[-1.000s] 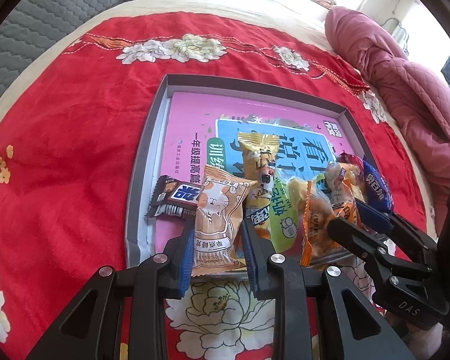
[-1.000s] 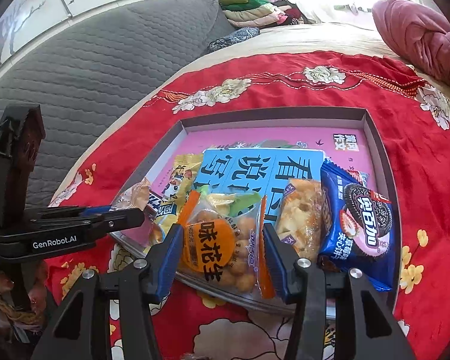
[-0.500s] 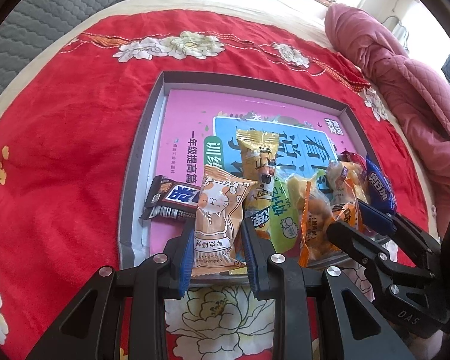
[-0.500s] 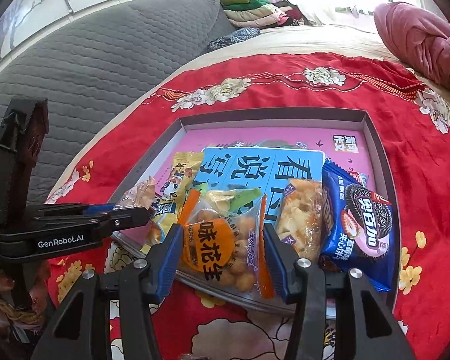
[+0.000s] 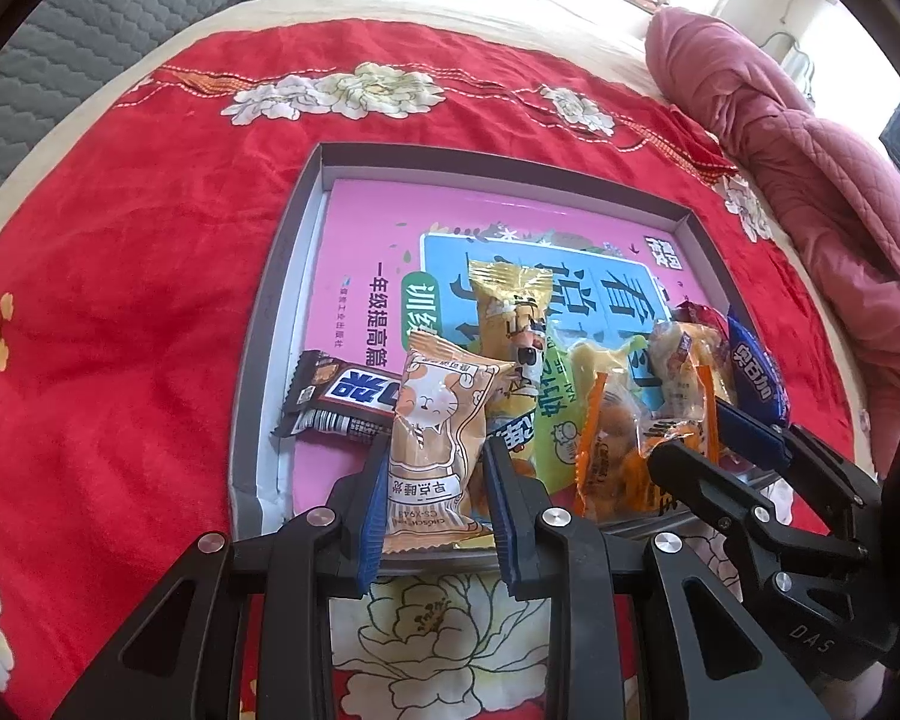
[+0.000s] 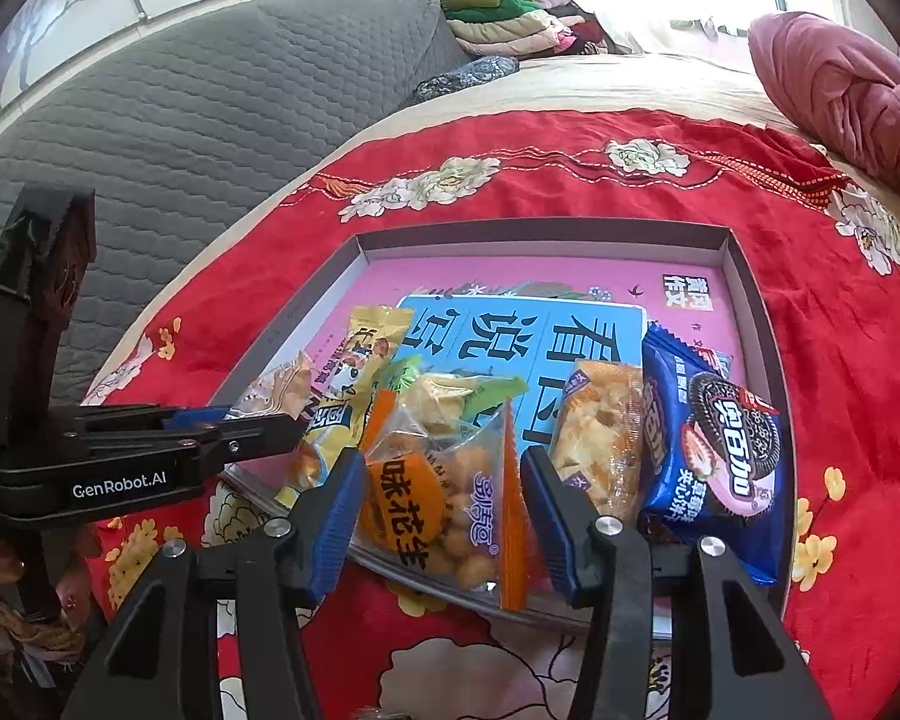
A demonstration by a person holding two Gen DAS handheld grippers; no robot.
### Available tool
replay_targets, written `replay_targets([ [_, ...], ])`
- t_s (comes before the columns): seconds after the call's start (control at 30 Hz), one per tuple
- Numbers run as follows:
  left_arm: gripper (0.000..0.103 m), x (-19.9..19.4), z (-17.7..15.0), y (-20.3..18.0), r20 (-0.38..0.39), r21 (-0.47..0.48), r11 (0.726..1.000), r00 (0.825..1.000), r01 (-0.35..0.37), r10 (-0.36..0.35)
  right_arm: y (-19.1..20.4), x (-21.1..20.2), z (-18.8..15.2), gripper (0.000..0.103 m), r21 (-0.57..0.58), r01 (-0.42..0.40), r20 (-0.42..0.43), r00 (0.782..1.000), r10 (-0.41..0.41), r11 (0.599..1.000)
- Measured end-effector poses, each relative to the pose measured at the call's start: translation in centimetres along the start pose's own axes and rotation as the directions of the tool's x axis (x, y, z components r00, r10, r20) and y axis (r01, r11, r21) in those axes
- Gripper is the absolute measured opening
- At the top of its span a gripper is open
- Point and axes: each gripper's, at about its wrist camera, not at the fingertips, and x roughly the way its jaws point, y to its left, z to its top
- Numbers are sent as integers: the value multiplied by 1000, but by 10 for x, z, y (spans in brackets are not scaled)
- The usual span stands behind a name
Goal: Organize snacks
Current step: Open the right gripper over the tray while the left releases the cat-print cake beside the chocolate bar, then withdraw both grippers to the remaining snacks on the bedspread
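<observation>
A grey tray (image 5: 258, 360) lined with a pink book holds a row of snack packets at its near edge. My left gripper (image 5: 435, 480) is shut on the tan cat-print packet (image 5: 435, 420), held upright. To its left lies a dark chocolate bar (image 5: 342, 399); to its right a yellow packet (image 5: 510, 324). My right gripper (image 6: 438, 480) is shut on the orange peanut packet (image 6: 444, 492), also seen in the left wrist view (image 5: 606, 438). Beside it lie a cracker packet (image 6: 600, 438) and a blue Oreo packet (image 6: 714, 456). The tray rim also shows in the right wrist view (image 6: 750, 300).
The tray lies on a red flowered blanket (image 5: 120, 300) on a bed. A pink quilt (image 5: 810, 168) is bunched at the right. A grey quilted headboard (image 6: 180, 108) and folded clothes (image 6: 510, 24) stand behind.
Both grippers keep their packets and have barely shifted; the left view has drawn back slightly from the tray.
</observation>
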Motion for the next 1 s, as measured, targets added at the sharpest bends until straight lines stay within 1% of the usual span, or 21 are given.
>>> replay_targets([
  [0.3, 31, 0, -1, 0, -6, 3, 1000, 1000, -2, 2, -2, -2, 2, 53, 3, 8, 9, 1000, -8, 1000],
  [0.43, 31, 0, -1, -1, -11, 3, 1000, 1000, 2, -2, -2, -7, 4, 57, 6, 12, 25, 1000, -12, 1000],
  [0.5, 31, -1, -1, -1, -14, 1, 1000, 1000, 5, -5, -3, -9, 5, 57, 13, 9, 30, 1000, -9, 1000],
  [0.53, 32, -1, -1, -1, -15, 2, 1000, 1000, 8, -8, -3, -10, 5, 57, 15, 9, 34, 999, -10, 1000],
  [0.63, 44, -5, -2, -1, -15, 1, 1000, 1000, 17, -17, -4, -13, 7, 58, 19, 4, 40, 999, -5, 1000],
  [0.73, 47, -14, -5, -1, -5, 5, 1000, 1000, 24, -24, -4, -19, 9, 58, 22, -7, 49, 999, 6, 1000],
  [0.83, 47, -26, -8, -1, 4, 5, 999, 999, 46, -46, -4, -28, 9, 60, 22, -20, 60, 998, 18, 1000],
  [0.87, 48, -30, -10, -2, 4, 4, 998, 998, 60, -60, -4, -32, 9, 64, 23, -26, 61, 998, 25, 999],
  [0.9, 48, -34, -13, -2, 3, 4, 997, 997, 74, -74, -4, -35, 9, 66, 25, -32, 62, 998, 30, 999],
  [1.0, 48, -45, -24, -9, -13, 28, 993, 993, 114, -114, -6, -45, 5, 66, 34, -42, 63, 997, 40, 999],
])
